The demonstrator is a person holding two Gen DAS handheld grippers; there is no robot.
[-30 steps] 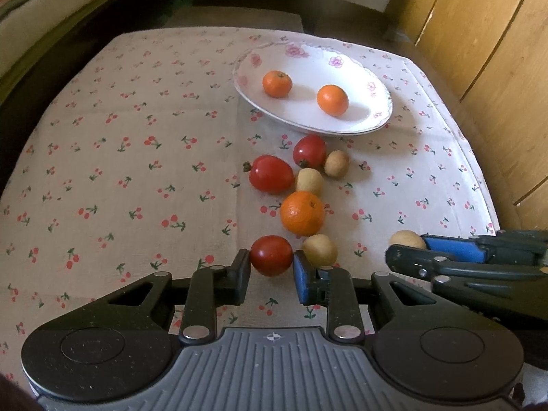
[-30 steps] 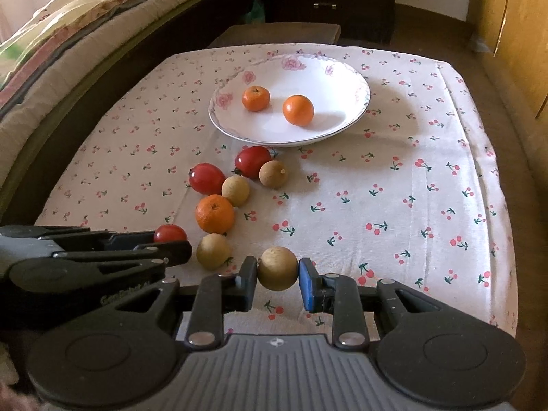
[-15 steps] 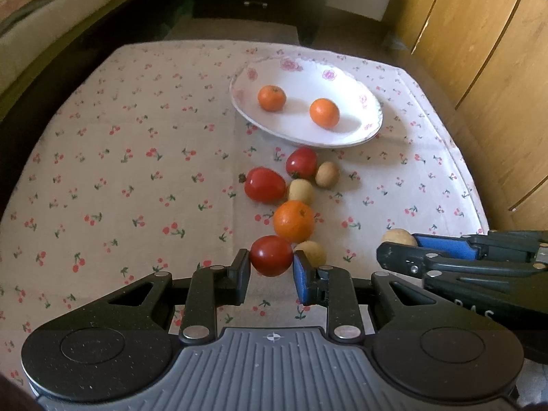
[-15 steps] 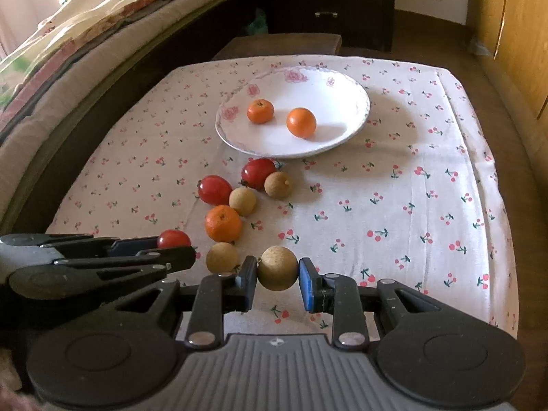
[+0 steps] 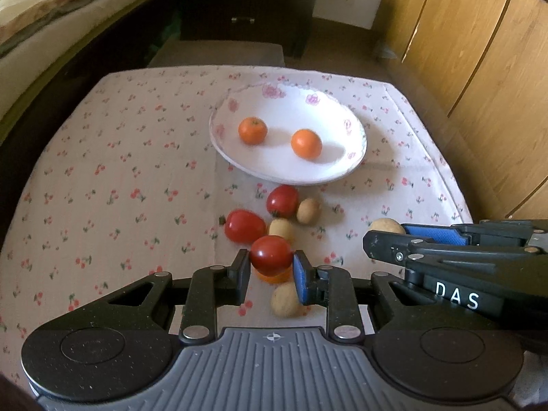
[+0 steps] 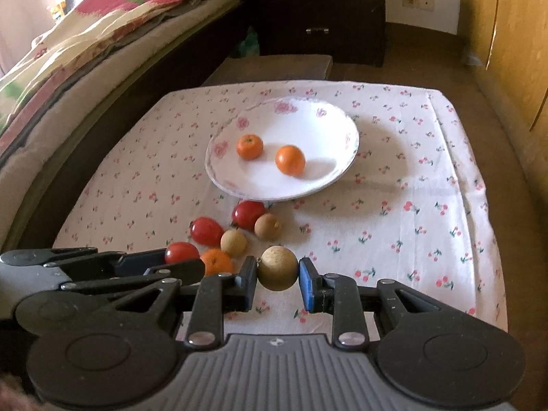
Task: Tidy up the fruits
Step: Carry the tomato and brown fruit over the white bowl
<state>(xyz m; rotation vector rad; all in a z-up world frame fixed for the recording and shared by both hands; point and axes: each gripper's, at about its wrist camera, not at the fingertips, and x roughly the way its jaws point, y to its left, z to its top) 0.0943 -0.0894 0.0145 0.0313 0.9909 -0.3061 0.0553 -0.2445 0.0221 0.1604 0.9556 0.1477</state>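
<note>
The left hand-held gripper (image 5: 270,270) clamped a tomato (image 5: 270,255) and the right hand-held gripper (image 6: 278,282) a tan fruit (image 6: 277,268), loose fruits lying between them and the plate (image 6: 339,171).

- Tablecloth (image 5: 102,178): matt woven cloth, cherry print.
- Plate (image 6: 339,126): glossy white ceramic, floral rim.
- Red tomato (image 5: 271,255): smooth, shiny skin.
- Tan fruit (image 6: 277,268): matt, dull skin.
- Wardrobe doors (image 5: 479,51), far right: smooth wood, satin sheen.
</note>
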